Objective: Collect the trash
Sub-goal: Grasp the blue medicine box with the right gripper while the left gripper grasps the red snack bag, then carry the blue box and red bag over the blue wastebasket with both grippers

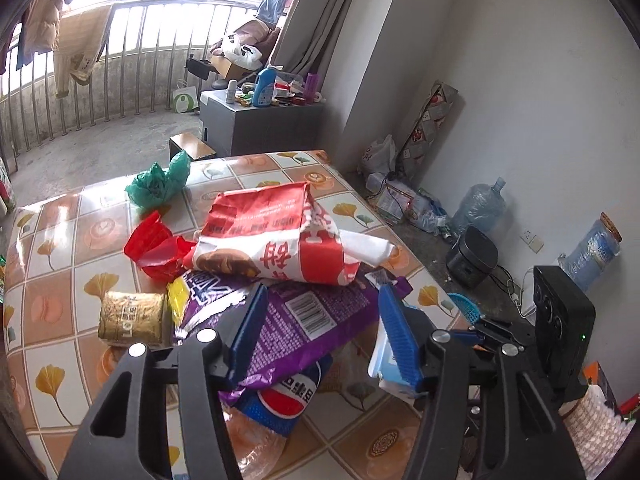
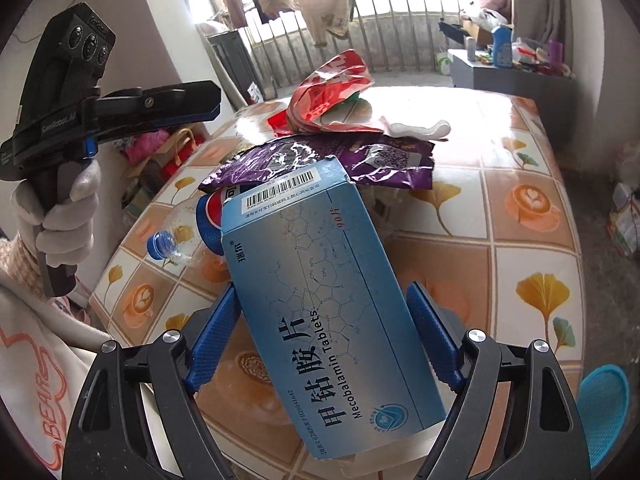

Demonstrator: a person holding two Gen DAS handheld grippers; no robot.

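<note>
Trash lies piled on a tiled-pattern table (image 1: 60,264). My left gripper (image 1: 320,312) is open above a purple snack bag (image 1: 304,320), with a Pepsi bottle (image 1: 280,400) under the bag. A red-and-white bag (image 1: 276,236), a red plastic scrap (image 1: 156,248), a green plastic bag (image 1: 160,182) and a gold wrapper (image 1: 132,320) lie farther out. My right gripper (image 2: 324,316) is shut on a blue medicine box (image 2: 324,304), held above the table (image 2: 520,216) and touching the purple bag (image 2: 360,156) and bottle (image 2: 180,236).
A blue basket (image 2: 604,404) sits below the table's right edge. A grey cabinet (image 1: 256,124) with bottles stands beyond the table. Water jugs (image 1: 480,204), a rice cooker (image 1: 472,256) and bags line the right wall. The left gripper body (image 2: 64,120) shows at left.
</note>
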